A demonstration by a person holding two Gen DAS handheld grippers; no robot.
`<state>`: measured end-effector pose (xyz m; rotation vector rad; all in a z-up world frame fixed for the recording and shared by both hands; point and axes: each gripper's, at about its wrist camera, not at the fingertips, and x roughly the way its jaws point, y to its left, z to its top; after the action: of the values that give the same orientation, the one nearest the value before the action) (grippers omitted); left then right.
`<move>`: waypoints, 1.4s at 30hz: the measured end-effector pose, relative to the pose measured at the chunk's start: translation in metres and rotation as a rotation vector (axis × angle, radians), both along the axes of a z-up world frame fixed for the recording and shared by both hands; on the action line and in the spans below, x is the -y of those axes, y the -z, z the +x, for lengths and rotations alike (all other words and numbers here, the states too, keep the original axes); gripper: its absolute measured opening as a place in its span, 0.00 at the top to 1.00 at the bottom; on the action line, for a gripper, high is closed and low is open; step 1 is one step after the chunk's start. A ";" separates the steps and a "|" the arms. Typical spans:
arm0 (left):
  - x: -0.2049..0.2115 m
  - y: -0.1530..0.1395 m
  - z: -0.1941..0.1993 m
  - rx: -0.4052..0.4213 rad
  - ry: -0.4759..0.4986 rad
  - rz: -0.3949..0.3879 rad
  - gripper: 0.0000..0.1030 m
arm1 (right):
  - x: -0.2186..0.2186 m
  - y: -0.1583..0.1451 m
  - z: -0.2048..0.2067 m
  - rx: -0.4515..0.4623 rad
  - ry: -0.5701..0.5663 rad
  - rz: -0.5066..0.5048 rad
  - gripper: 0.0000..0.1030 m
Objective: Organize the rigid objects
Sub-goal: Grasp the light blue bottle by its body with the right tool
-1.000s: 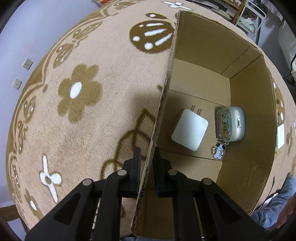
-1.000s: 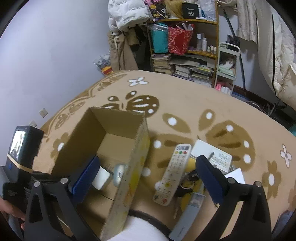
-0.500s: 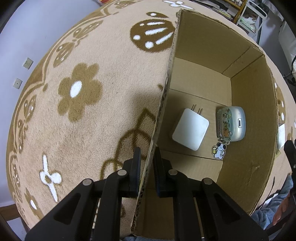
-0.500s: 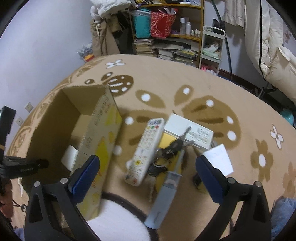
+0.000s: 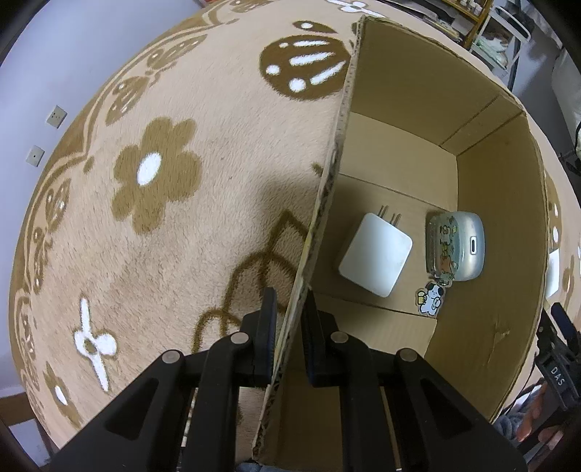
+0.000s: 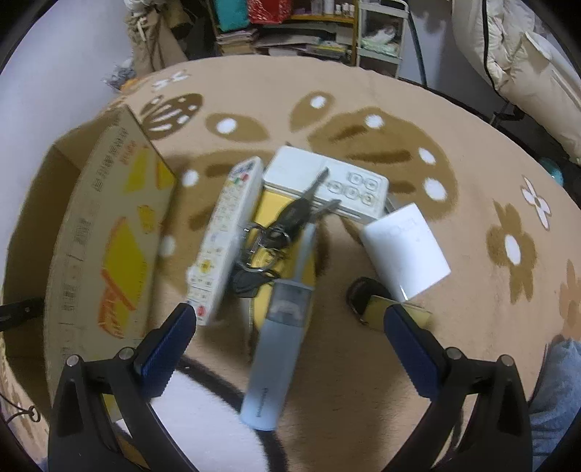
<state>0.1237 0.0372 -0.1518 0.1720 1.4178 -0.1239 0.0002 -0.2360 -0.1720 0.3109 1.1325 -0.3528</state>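
My left gripper (image 5: 288,301) is shut on the near wall of an open cardboard box (image 5: 486,225), one finger inside, one outside. In the box lie a white charger plug (image 5: 376,259) and a silver earbud case (image 5: 457,250) with a cartoon keychain (image 5: 430,299). My right gripper (image 6: 290,319) is open and empty above a pile on the carpet: a white remote (image 6: 227,228), a bunch of keys (image 6: 287,221), a pale blue tube-shaped device (image 6: 281,334), a white power strip (image 6: 326,181) and a white card-like box (image 6: 406,250). The cardboard box (image 6: 109,236) stands left of the pile.
A tan flowered carpet (image 5: 156,174) covers the surface. A yellow flat item (image 6: 279,203) lies under the keys, and a brass-coloured piece (image 6: 381,308) sits near the right finger. Shelves with clutter (image 6: 297,25) stand at the back.
My right gripper has swung right, away from the box, and moved down over the pile of objects. The left gripper has stayed clamped on the box wall.
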 end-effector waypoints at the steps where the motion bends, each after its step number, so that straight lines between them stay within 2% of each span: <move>1: 0.000 0.000 0.000 0.001 0.002 0.001 0.89 | 0.000 0.001 0.000 -0.004 0.003 0.003 0.00; 4: 0.001 -0.001 -0.001 0.004 0.018 0.008 0.89 | 0.000 0.008 -0.001 -0.039 0.004 0.005 0.02; 9: -0.001 -0.001 -0.001 0.002 0.014 -0.003 0.90 | 0.000 0.027 0.001 -0.120 0.009 0.040 0.27; 11: 0.000 -0.001 -0.001 0.003 0.012 -0.001 0.90 | 0.001 0.034 0.002 -0.139 0.022 0.072 0.30; 14: 0.001 -0.001 -0.002 0.005 0.018 0.005 0.90 | 0.003 0.038 0.001 -0.153 0.041 0.087 0.40; 16: 0.001 -0.001 -0.002 0.005 0.020 0.005 0.90 | 0.003 0.036 0.000 -0.142 0.048 0.090 0.47; 18: 0.001 -0.002 -0.002 0.005 0.018 0.005 0.90 | 0.003 0.035 -0.001 -0.135 0.048 0.093 0.65; 31: 0.007 -0.003 -0.005 0.013 0.037 0.025 0.90 | 0.008 0.033 0.002 -0.116 0.060 0.108 0.67; 42: 0.010 -0.004 -0.007 0.015 0.039 0.029 0.90 | 0.006 0.011 0.006 -0.050 0.054 0.080 0.71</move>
<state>0.1171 0.0269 -0.1480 0.2239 1.4022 -0.1337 0.0063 -0.2420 -0.1826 0.4058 1.1905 -0.3651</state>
